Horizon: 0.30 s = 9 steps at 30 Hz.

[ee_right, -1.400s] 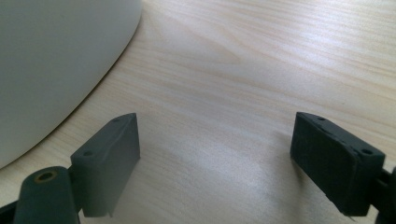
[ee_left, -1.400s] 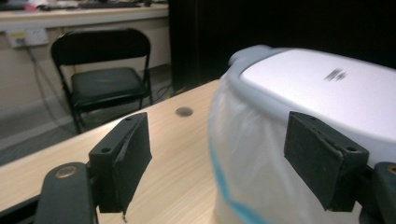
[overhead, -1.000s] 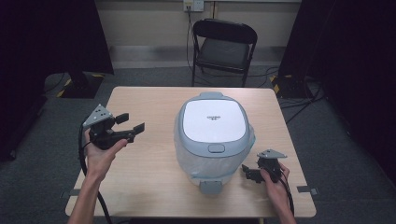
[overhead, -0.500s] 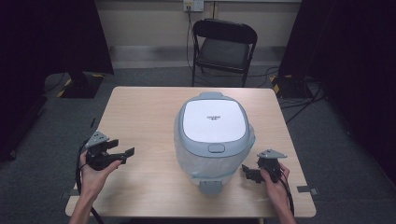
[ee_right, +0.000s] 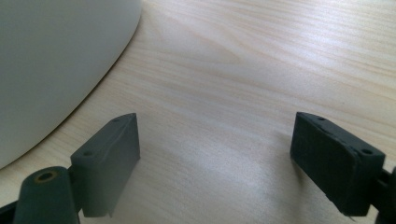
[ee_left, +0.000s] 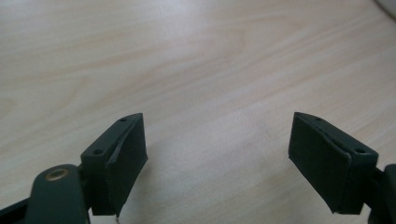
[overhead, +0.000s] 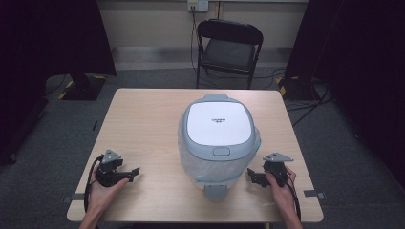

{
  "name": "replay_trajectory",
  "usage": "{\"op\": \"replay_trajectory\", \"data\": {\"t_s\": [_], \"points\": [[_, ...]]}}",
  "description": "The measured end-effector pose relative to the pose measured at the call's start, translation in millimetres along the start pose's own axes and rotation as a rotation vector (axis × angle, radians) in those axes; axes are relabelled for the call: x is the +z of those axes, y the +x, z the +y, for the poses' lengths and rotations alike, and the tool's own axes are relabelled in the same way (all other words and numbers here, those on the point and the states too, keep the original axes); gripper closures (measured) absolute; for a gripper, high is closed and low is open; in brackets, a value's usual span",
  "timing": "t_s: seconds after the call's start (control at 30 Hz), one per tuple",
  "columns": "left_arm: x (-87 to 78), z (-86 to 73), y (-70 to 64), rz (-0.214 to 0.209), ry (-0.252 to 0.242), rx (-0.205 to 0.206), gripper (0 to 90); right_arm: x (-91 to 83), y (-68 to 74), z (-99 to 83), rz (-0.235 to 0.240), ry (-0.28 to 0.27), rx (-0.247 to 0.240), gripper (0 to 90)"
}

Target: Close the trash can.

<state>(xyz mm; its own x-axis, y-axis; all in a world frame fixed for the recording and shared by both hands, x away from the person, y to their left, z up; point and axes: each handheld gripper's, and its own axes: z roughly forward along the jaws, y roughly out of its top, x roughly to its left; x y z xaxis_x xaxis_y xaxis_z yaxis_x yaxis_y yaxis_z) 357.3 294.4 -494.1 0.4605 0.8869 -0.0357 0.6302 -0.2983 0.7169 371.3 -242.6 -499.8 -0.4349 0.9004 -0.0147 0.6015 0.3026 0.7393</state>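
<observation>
2 black two-jaw grippers, left gripper [overhead: 135,171] and right gripper [overhead: 251,175], are resting wide open and empty on the light wooden table [overhead: 143,119], flanking the white-lidded grey rice cooker [overhead: 217,131].

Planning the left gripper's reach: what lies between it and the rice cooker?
Bare table between left gripper and rice cooker, per the high view.

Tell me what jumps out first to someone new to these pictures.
A large white and grey rice cooker with its lid shut dominates the middle of the wooden table. At the near edge, the left gripper and the right gripper rest either side of it, both open and holding nothing. A black folding chair stands behind the table.
</observation>
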Motion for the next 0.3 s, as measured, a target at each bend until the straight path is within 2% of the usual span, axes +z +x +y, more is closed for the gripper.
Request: {"op": "replay_trajectory", "data": {"t_s": [0.03,0.07,0.1,0.13,0.23,0.3], "points": [[2.9,-1.5,-2.2,-0.002,0.002,-0.001,18.6,0.0,0.0,0.0,0.0,0.0,0.0,14.6],[4.3,-2.4,-5.7,0.023,0.001,0.021,16.6,0.0,0.0,0.0,0.0,0.0,0.0,14.6],[3.3,-2.6,-6.6,0.026,0.007,0.034,15.5,0.0,-0.1,0.0,-0.001,0.0,-0.001,14.6],[3.7,-3.3,-7.5,0.017,0.0,0.022,15.6,-0.1,0.1,0.0,0.0,0.001,0.001,14.6],[7.2,-4.7,-9.9,0.029,-0.028,0.006,12.9,-0.1,0.0,0.0,-0.002,0.0,0.0,14.5],[8.0,-3.9,-9.2,0.034,-0.023,0.014,10.2,-0.1,0.1,-0.1,-0.001,0.001,0.001,14.6]]}}
